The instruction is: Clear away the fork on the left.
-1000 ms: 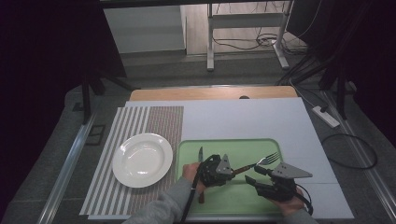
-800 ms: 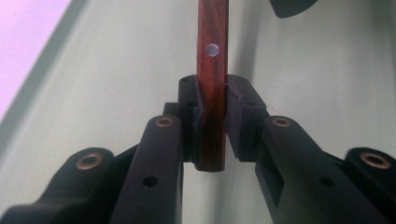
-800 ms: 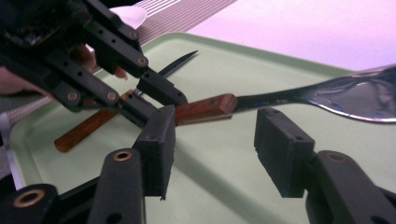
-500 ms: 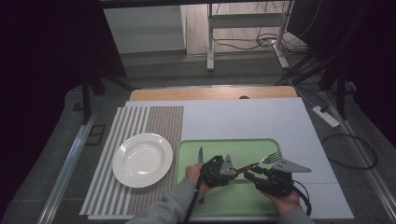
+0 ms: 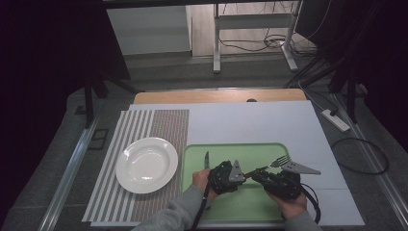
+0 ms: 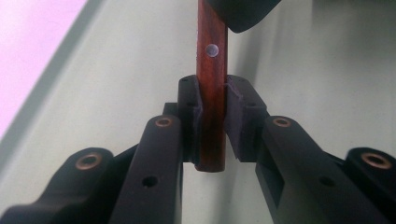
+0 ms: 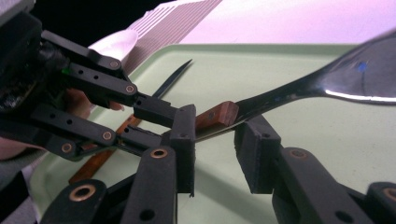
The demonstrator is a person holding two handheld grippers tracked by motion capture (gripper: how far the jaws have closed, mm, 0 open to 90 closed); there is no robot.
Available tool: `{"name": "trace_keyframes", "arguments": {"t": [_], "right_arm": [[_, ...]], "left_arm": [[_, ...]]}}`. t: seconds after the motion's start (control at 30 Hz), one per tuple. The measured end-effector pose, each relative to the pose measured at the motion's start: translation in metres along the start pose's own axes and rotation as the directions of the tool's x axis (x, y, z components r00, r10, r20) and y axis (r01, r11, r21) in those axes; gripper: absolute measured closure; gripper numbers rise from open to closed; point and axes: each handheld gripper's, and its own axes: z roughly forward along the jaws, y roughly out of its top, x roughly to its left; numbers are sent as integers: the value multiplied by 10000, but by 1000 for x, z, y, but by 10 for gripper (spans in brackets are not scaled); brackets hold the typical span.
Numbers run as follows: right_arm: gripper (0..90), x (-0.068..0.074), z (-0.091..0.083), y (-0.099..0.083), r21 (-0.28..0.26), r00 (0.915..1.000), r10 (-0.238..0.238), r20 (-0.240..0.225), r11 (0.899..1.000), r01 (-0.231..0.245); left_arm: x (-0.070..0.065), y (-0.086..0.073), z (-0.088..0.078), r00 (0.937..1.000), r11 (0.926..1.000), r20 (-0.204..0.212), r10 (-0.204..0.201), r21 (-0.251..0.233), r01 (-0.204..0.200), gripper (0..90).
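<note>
1. As we look down from the high view, we see the left gripper (image 5: 239, 176) and the right gripper (image 5: 262, 174) close together above the green tray (image 5: 255, 204), which lies on the white worktop (image 5: 250, 122).
2. In the left gripper view, our left fingers (image 6: 190, 109) press on both sides of the fork's wooden handle (image 6: 211, 88), so the fork (image 5: 269, 166) is held firmly, lifted above the tray floor.
3. In the right gripper view, our right fingers (image 7: 183, 140) have just been closing; they now stand at a narrow gap, with the metal neck of the fork (image 7: 261, 100) running between them. The left pad seems to touch the neck, while the right pad is a little apart from it.
4. The tines of the fork point to the far right in the high view, and the handle end points toward the left gripper.
5. A knife (image 5: 206, 161) with a wooden handle lies flat in the left part of the tray, just beside our left hand (image 5: 200, 179).
6. A white plate (image 5: 146, 164) stands on the striped mat (image 5: 163, 127), left of the tray and apart from it.
</note>
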Motion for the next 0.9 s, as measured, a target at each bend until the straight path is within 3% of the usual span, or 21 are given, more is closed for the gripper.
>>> {"name": "trace_keyframes", "arguments": {"t": [0.23,0.6,0.8,0.9], "right_arm": [[724,-3,0,1,-17,9985,486,-236,9988,-487],[802,-7,-2,3,-114,9879,1145,-1043,9931,-1163],[803,-10,-7,6,-366,9866,1196,-1112,9916,-1244],[803,-13,-11,8,-361,9844,1232,-1259,9910,-1286]], "left_arm": [[0,1,3,10000,9999,6,13,141,-13,751],[-1,2,6,9998,9997,-139,117,224,-114,740],[1,0,0,9993,9999,-329,-150,-24,150,557],[5,-3,-7,9991,9988,-166,-389,-310,383,490]]}}
